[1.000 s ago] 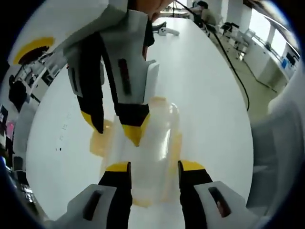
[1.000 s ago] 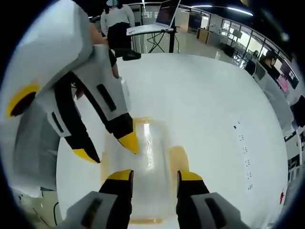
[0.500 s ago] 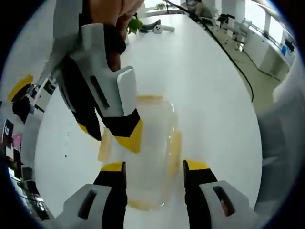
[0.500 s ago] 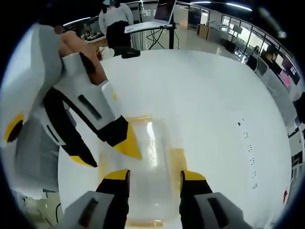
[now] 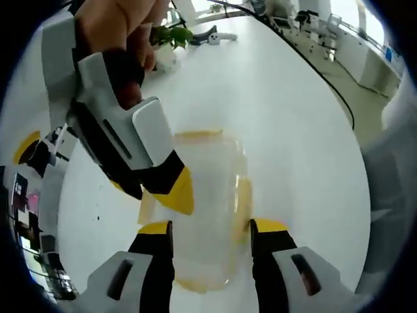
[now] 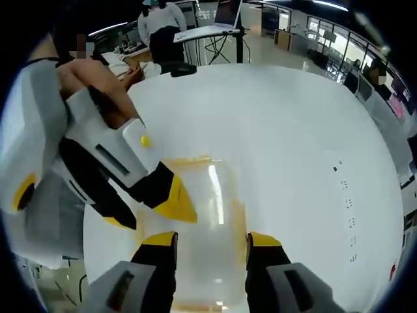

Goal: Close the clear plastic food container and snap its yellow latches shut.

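- The clear plastic food container (image 5: 202, 215) lies flat on the smooth white table (image 5: 280, 111), and every place below is given from it. It is a rounded-corner rectangle of glossy see-through plastic, with one bright streak of glare down its top in the right gripper view (image 6: 205, 215).
- Yellow latches: three can be made out in the left gripper view, all of translucent amber plastic. One lies along the container's far short edge (image 5: 195, 134), one along its right long side (image 5: 244, 199), one along its left long side (image 5: 146, 207). Whether any of them is snapped down I cannot tell through the fisheye blur.
- The left gripper (image 5: 212, 229) comes at the container from its near short end. Its two fingers, black with yellow tips on white bodies, are spread, one to each long side of the container, gripping nothing.
- The right gripper (image 6: 212, 240) sits at the opposite short end, built the same way. Its fingers are likewise spread, straddling the container and clamping nothing.
- In each view the other gripper reaches in over the container's left side, its yellow tip over the lid (image 5: 176, 192) (image 6: 171, 202). Its two fingers stand apart.
- A hand (image 5: 120, 26) wraps that gripper's handle above the container in the left gripper view.
- Beyond the container's far end, a black cable (image 5: 313, 72) trails across the table.
- No readable writing shows on the container or the grippers.
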`<state>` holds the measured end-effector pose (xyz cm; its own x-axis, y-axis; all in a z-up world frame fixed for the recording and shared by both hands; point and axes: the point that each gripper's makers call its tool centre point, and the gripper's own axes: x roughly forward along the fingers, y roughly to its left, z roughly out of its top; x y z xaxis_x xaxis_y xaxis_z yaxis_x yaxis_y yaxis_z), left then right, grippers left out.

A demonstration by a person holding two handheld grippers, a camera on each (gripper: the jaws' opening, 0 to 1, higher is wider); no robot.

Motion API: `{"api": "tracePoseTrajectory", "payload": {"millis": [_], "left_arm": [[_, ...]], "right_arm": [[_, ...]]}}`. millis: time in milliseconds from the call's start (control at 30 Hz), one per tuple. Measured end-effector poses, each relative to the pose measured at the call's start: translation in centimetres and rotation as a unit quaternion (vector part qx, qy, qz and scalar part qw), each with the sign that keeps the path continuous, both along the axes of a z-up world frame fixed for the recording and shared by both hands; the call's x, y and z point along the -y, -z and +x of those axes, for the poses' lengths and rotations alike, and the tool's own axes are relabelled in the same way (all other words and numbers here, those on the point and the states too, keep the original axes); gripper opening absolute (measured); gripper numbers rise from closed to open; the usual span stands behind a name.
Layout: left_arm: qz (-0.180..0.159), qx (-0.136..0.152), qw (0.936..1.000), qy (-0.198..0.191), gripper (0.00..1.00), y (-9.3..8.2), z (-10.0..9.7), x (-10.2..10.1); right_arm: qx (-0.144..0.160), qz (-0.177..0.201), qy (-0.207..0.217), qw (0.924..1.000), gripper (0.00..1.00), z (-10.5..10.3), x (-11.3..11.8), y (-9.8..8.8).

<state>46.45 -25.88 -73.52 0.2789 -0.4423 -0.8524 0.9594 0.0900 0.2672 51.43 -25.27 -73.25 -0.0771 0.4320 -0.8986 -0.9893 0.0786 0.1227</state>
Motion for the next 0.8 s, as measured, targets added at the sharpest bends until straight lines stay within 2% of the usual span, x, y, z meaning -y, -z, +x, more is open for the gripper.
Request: {"api": "tracePoseTrajectory", "payload": {"millis": [667,800], "left_arm": [[0.01,0.009,0.9995,-0.03,0.42,0.38,0.29,0.0],[0.013,0.009,0.9992,-0.037,0.41,0.42,0.31,0.04]], "right_arm": [[-0.027,-0.028,-0.032,0.9987,0.39,-0.11,-0.18,0.39],[-0.026,-0.047,-0.037,0.9979,0.38,-0.19,-0.3,0.46]]}}
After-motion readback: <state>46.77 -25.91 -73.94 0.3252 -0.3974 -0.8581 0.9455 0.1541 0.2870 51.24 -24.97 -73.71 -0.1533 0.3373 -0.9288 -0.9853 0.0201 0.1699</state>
